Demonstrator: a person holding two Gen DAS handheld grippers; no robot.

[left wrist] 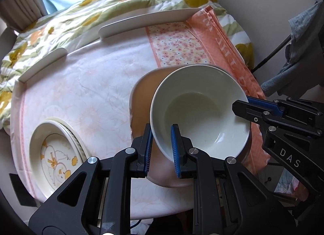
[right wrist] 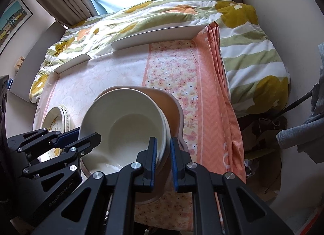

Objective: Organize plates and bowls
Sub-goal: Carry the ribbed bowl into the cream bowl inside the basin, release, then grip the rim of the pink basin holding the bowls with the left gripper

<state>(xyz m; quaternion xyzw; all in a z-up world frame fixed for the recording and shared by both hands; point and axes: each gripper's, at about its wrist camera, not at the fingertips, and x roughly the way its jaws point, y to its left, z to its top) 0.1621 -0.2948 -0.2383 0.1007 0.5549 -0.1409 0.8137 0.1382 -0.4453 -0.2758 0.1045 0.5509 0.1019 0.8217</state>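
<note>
A white bowl [left wrist: 198,109] hangs tilted over a tan plate [left wrist: 143,93] on the cloth-covered table. My left gripper [left wrist: 162,133] is shut on the bowl's near rim, one blue pad inside and one outside. My right gripper [left wrist: 241,103] comes in from the right and is shut on the opposite rim. In the right wrist view the white bowl [right wrist: 125,125] fills the middle, with the right gripper [right wrist: 163,144] clamped on its right rim and the left gripper [right wrist: 89,136] on its left rim. A second rim [right wrist: 165,127] shows just outside the bowl; I cannot tell whether it is another bowl. The tan plate [right wrist: 172,103] lies beneath.
A stack of cream plates with a yellow chick pattern [left wrist: 56,154] sits at the table's near left, also the plate stack [right wrist: 56,119]. White raised rails [left wrist: 145,22] edge the table's far side. An orange folded cloth [left wrist: 222,42] hangs on the right. A flowered quilt [left wrist: 101,6] lies behind.
</note>
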